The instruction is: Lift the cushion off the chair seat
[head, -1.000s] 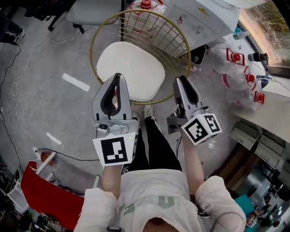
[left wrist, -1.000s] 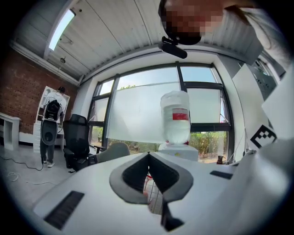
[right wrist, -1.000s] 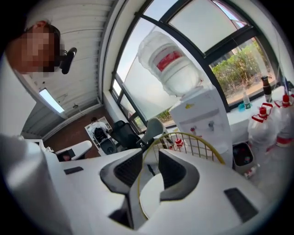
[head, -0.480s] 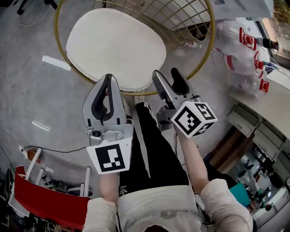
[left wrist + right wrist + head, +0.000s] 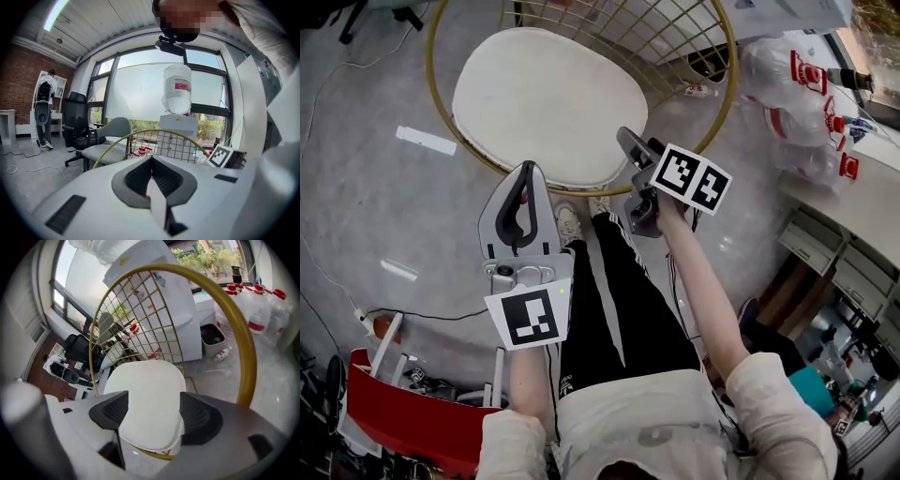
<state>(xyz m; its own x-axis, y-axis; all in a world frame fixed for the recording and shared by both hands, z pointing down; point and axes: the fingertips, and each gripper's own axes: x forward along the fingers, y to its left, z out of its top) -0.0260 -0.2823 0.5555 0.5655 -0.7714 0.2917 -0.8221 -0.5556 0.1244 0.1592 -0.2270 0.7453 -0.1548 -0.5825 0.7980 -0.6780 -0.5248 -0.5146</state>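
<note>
At left, the left tool with jaws pressed together on nothing, held over the floor just on the near side of the chair and left of the person's legs. In its own view, aimed close to level over the gold rim toward the wire back, not down at the seat. In the middle, the cushion: white, flat, lying fully on the round seat inside the gold ring, no edge raised, nothing touching it. By the look of it, not lifted at all yet, with no part of the task proper done. At right, the right tool tilted steeply down over the near right edge of the seat, jaws opening and wide apart. In its own view, the near edge of the cushion framed in the gap between the pads but lying beyond them, apart from both. Judged stage: approach only, with the reach nearly made on the right and the grip not begun. Left to do, as far as can be judged: bringing the open jaws onto the near edge of the cushion and closing on it, perhaps opening and bringing in the left tool too for so wide and soft a piece, then raising the whole thing clear of seat and ring. Farther right, bottles with red caps, well apart from all this.
</note>
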